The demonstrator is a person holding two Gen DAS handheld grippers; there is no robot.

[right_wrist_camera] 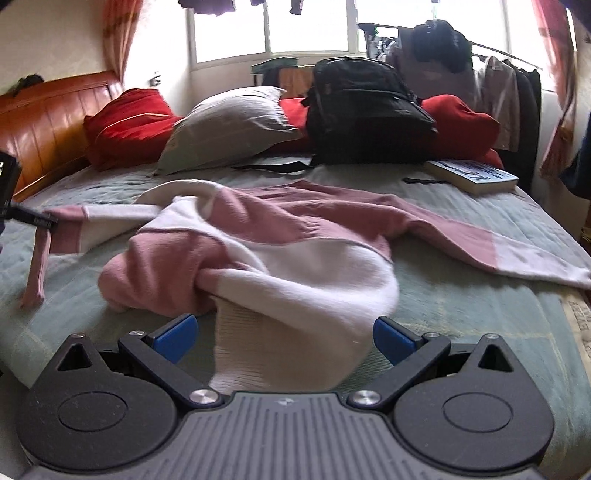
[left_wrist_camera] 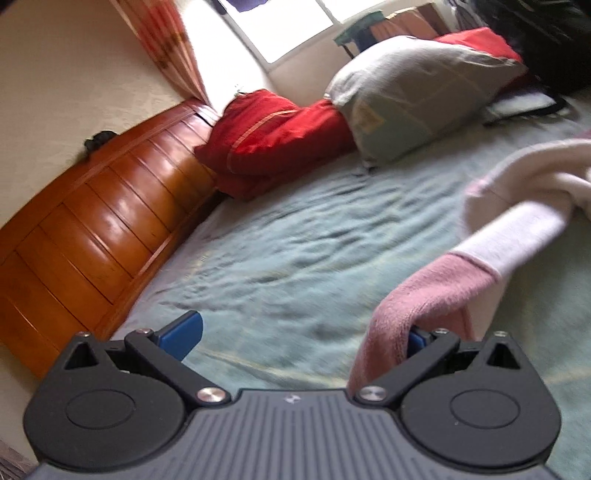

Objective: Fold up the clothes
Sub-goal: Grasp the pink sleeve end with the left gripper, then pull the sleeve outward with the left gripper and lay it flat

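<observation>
Left gripper (left_wrist_camera: 303, 336) is spread wide, the pink cuff (left_wrist_camera: 417, 295) merely draped over one finger, so it could slide off. Right gripper (right_wrist_camera: 284, 332) is open around the sweater (right_wrist_camera: 280, 240) hem, which may bunch up when clamped.

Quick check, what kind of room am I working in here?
A bedroom, almost certainly in a home. The sweater lies on a bed with a wooden headboard and pillows, and a clothes rack stands by the window.

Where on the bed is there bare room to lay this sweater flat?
Bare bedspread lies between the wooden headboard and the sweater. The far end is crowded: red cushion, grey pillow, black backpack, book.
</observation>
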